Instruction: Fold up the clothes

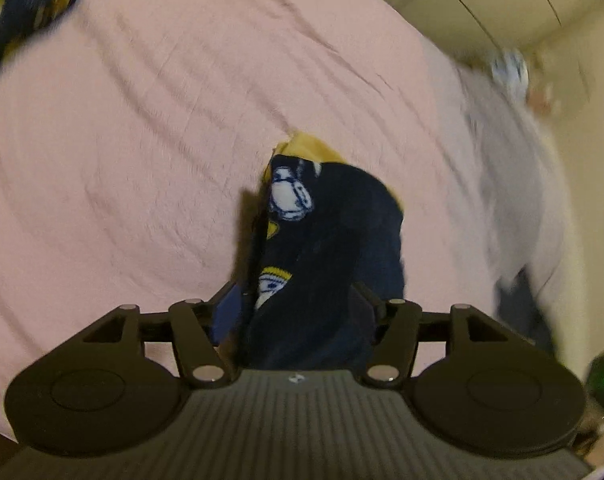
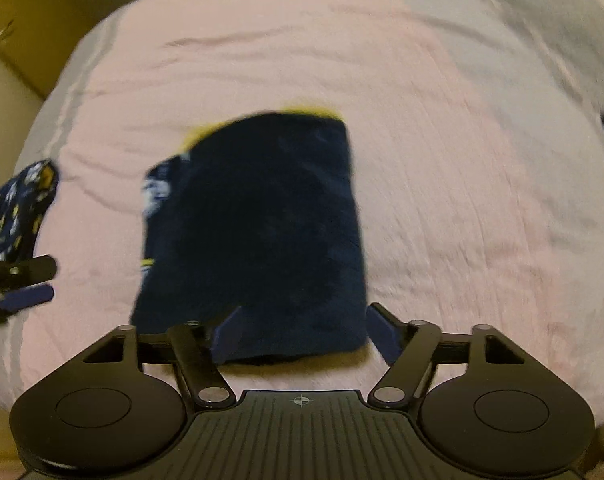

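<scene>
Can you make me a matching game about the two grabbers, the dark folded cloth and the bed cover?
Things:
1. left gripper
2. right gripper
3. folded navy garment
4. bedsheet

Descriptions:
A. jaws wide open, one on each side of the folded cloth's near edge
B. pink and wrinkled
C. jaws closed on the patterned navy-and-yellow garment
D. lying flat on the bed

Pairs: 1-C, 2-A, 3-D, 4-B
</scene>
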Tool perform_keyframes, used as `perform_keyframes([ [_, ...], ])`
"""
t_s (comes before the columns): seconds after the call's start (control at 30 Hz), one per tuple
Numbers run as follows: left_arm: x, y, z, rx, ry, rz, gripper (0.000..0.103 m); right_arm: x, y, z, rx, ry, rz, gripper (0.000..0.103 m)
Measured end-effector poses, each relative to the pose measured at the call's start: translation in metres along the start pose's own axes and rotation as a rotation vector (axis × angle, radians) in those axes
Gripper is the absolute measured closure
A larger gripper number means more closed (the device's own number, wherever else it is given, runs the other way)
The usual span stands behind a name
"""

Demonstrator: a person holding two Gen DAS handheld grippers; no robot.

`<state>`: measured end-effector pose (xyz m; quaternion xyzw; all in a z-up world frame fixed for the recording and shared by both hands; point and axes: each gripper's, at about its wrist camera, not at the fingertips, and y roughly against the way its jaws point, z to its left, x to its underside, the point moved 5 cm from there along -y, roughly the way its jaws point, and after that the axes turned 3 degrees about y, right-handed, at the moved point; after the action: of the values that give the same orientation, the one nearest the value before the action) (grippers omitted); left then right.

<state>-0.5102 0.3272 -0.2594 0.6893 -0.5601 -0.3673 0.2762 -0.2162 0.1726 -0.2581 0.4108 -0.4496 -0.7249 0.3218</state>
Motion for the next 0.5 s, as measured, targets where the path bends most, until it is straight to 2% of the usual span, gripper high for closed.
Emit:
perform_keyframes([
  [0.2,-0.014,-0.042,0.032,0.087,0.114,0.058,0.039,-0.014,-0.019,-0.047,-0.098,-0.199,0.013,0.022],
  [0.3,-0.015,-0.075,0.043,0.098,0.135,0.101,0.038,-0.02,-0.04,-0.063,-0.109,-0.256,0.047,0.021],
  [0.4,-0.016,-0.103,0.052,0.113,0.123,0.123,0.038,-0.023,-0.06,-0.071,-0.112,-0.281,0.076,0.02],
  [0.5,-0.016,-0.125,0.055,0.159,0.088,0.15,0.038,-0.027,-0.076,-0.075,-0.142,-0.291,0.077,0.02],
])
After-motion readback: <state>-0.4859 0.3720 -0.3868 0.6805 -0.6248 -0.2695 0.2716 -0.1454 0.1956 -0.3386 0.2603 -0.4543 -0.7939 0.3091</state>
